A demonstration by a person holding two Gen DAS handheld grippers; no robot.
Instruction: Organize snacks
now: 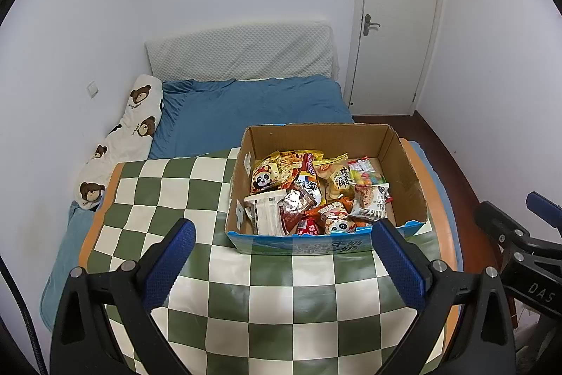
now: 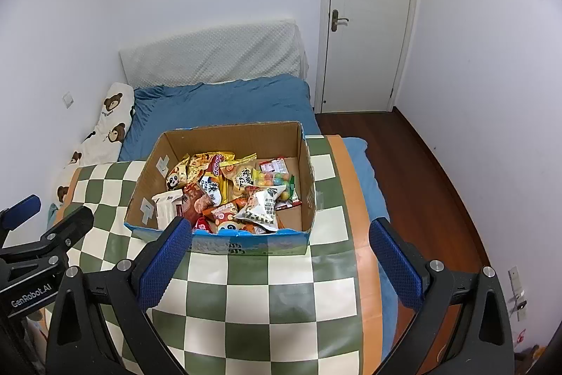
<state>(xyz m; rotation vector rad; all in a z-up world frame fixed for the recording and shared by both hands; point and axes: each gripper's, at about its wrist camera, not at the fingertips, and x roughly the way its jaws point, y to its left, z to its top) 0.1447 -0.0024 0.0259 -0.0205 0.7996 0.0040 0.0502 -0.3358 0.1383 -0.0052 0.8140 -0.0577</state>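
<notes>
Claws (image 1: 282, 236) (image 2: 279, 236) agape, level, short of snack box (image 1: 404, 160).

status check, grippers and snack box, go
Left gripper open, empty, short of the box. Right gripper open, empty. Cardboard box on checkered table, snack packets all inside. Nothing blocking.

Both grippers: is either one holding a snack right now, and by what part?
Nothing is held. The left gripper and right gripper hover with jaws open, short of the cardboard box.

Snack packets (image 1: 309, 195) heaped (apparently loose) in carton (image 1: 407, 178).
</notes>
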